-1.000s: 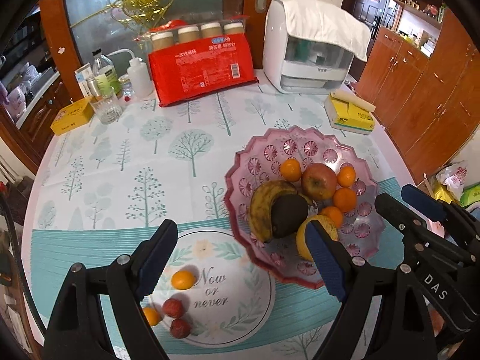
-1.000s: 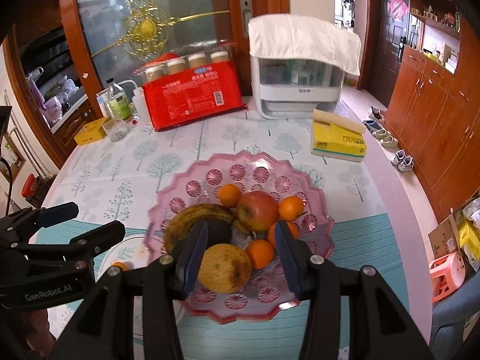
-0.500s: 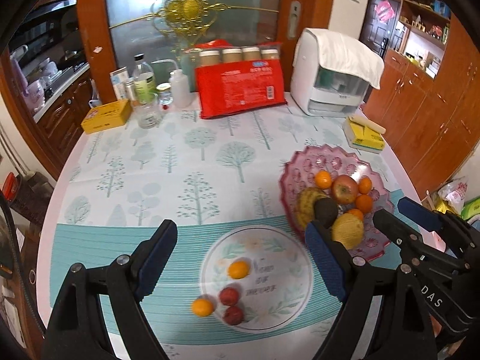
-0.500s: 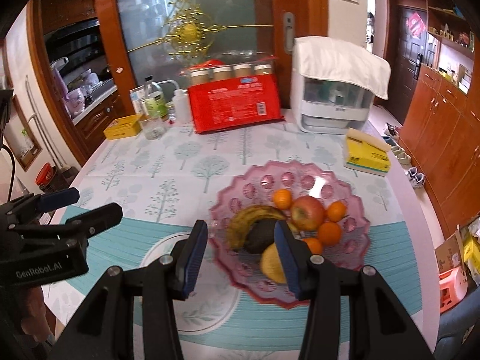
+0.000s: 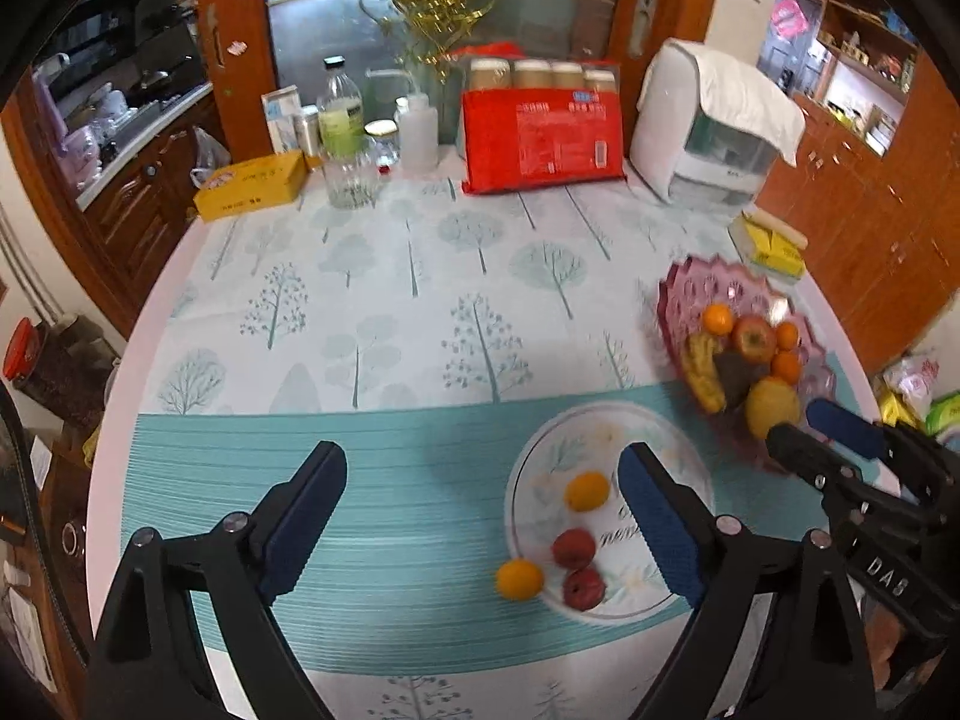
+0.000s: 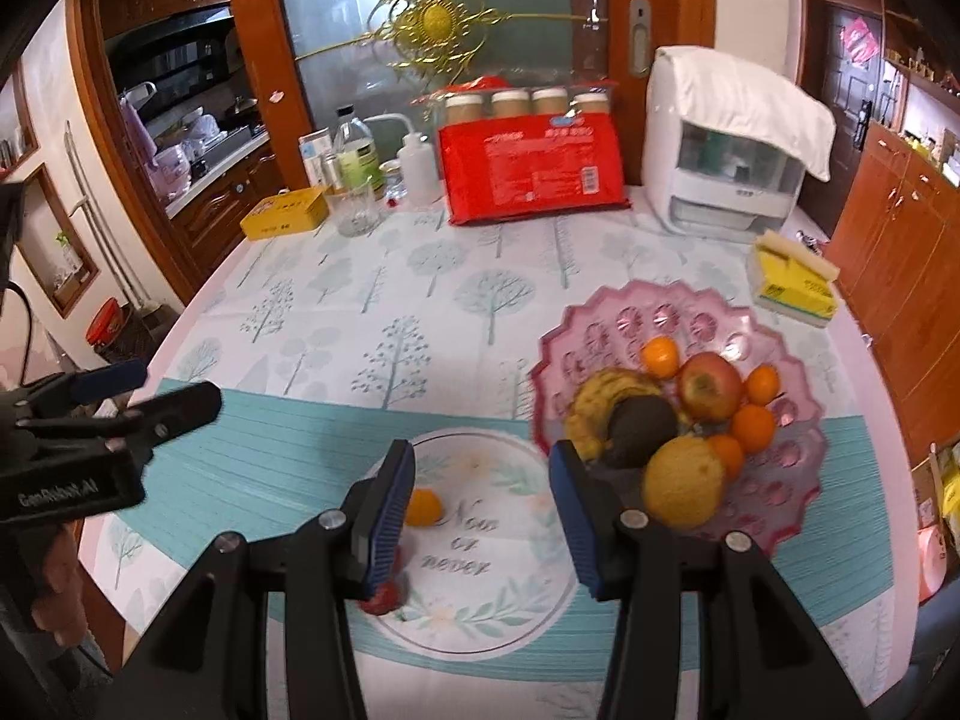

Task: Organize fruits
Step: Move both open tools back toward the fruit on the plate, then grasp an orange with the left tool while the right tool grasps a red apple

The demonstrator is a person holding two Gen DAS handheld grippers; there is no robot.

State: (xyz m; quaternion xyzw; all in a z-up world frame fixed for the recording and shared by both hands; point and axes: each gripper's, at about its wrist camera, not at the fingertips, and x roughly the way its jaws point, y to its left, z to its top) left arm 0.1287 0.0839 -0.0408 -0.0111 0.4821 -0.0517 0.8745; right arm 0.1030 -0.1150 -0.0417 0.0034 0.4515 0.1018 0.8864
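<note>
A pink scalloped fruit bowl (image 6: 606, 324) (image 5: 708, 288) holds a banana (image 6: 591, 393), a dark avocado (image 6: 642, 426), a red apple (image 6: 708, 387), a yellow lemon (image 6: 684, 480) and several small oranges. On the tablecloth's round print lie loose fruits: an orange (image 5: 588, 491), two small red fruits (image 5: 574, 547) (image 5: 583, 589) and another orange (image 5: 519, 579). My left gripper (image 5: 480, 516) is open and empty above the teal band, left of the loose fruits. My right gripper (image 6: 483, 510) is open and empty over the round print, beside an orange (image 6: 423, 507).
At the back stand a red packet (image 6: 528, 177), a white appliance (image 6: 729, 150), bottles and a glass (image 6: 357, 213), and a yellow box (image 6: 285, 213). A yellow tissue pack (image 6: 792, 282) lies right of the bowl. Wooden cabinets flank the right side.
Both grippers have drawn back and to the left, away from the bowl. The right gripper, earlier around the lemon in the bowl, now hangs empty over the round print.
</note>
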